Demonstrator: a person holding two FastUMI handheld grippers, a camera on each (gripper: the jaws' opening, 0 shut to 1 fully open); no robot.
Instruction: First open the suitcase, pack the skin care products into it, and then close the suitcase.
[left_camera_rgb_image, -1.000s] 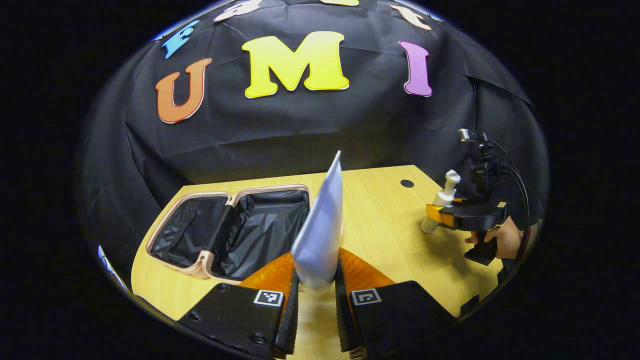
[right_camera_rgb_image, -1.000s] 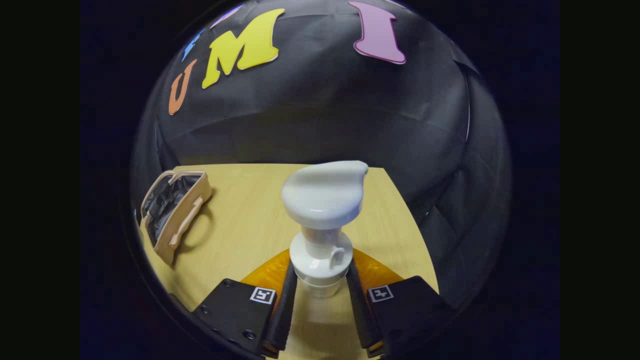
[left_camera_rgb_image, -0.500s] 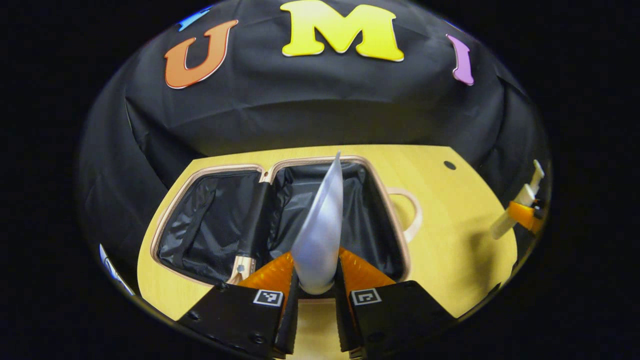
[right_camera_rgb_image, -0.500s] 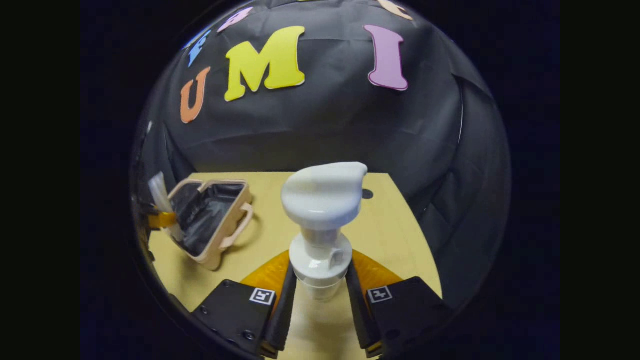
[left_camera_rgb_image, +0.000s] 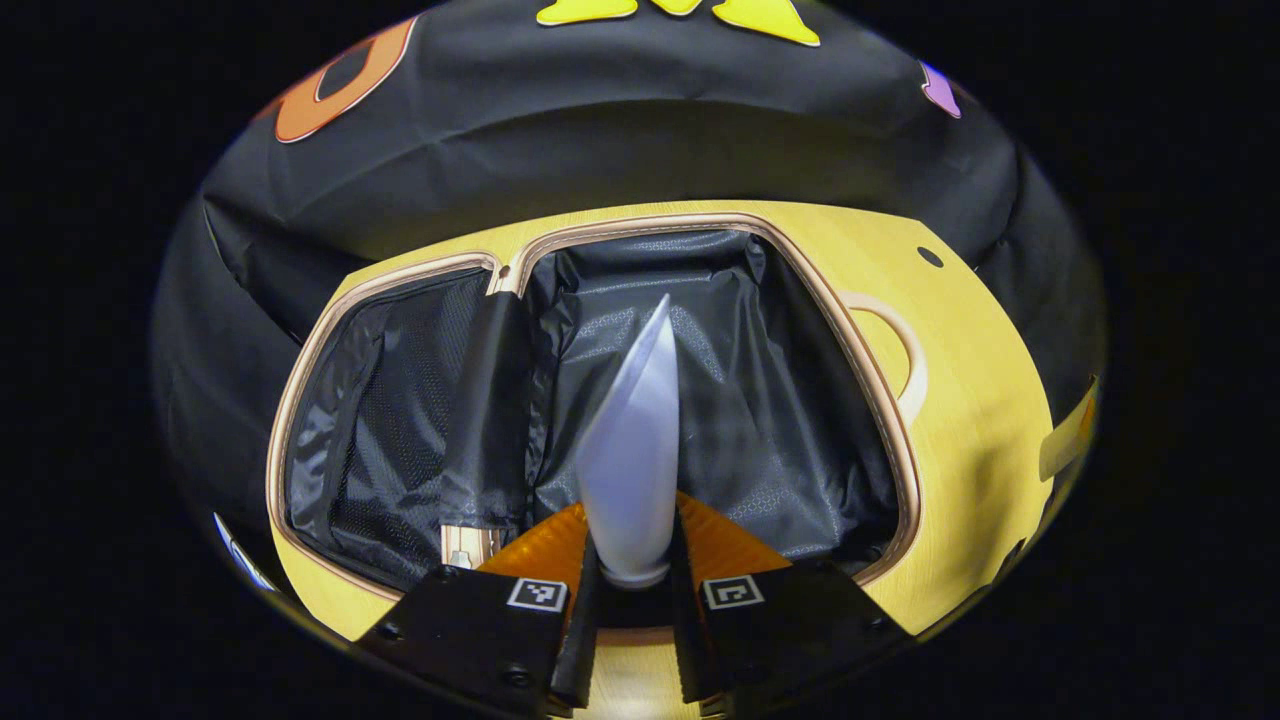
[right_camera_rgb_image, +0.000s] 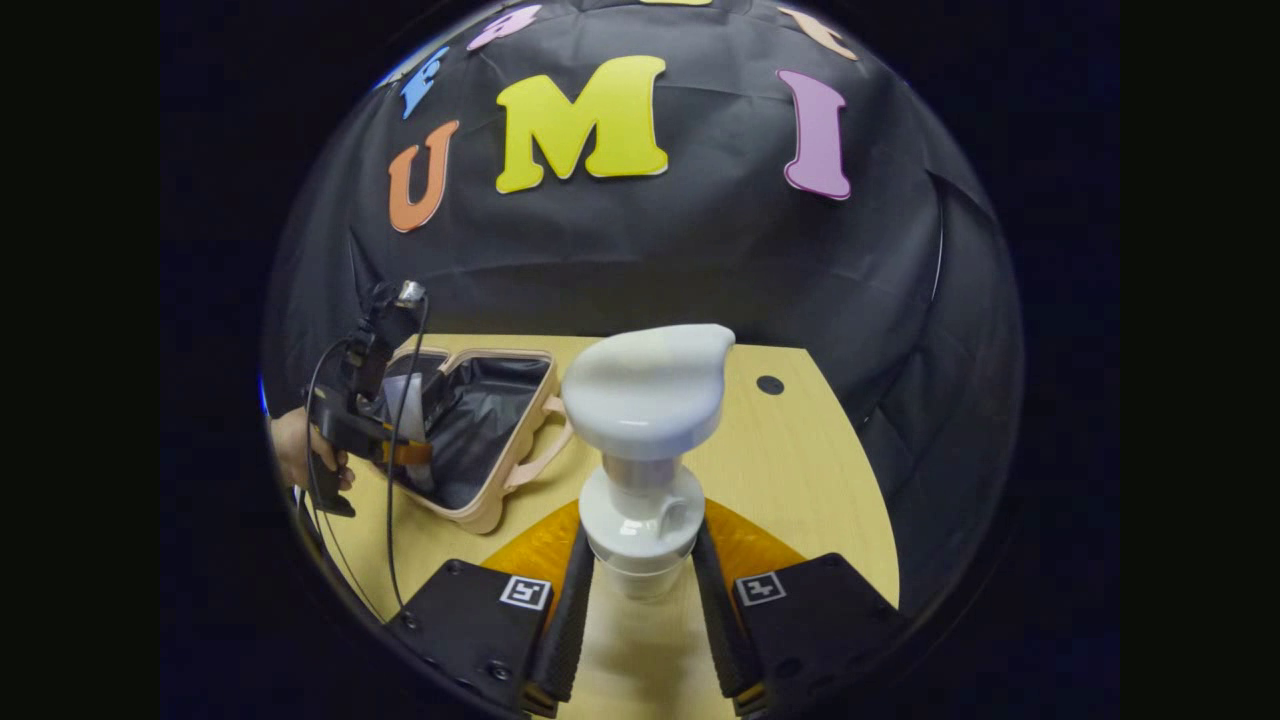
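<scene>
1. Left gripper view showed the left hand-held gripper (left_camera_rgb_image: 630, 590) pinching a pale squeeze tube (left_camera_rgb_image: 633, 460) near its cap end, both fingers pressed on it, the flat crimped end pointing away.
2. The tube was held above the right-hand compartment of the open suitcase (left_camera_rgb_image: 880, 420), which lay flat on the wooden surface (left_camera_rgb_image: 985, 420) with its black lining exposed.
3. Right gripper view showed the right hand-held gripper (right_camera_rgb_image: 640, 610) clamped on the neck of a white pump bottle (right_camera_rgb_image: 645, 400), upright, well apart from the suitcase (right_camera_rgb_image: 490, 515).
4. A hand (right_camera_rgb_image: 295, 450) gripped the left hand-held gripper (right_camera_rgb_image: 405, 452) at the suitcase's near rim.
</scene>
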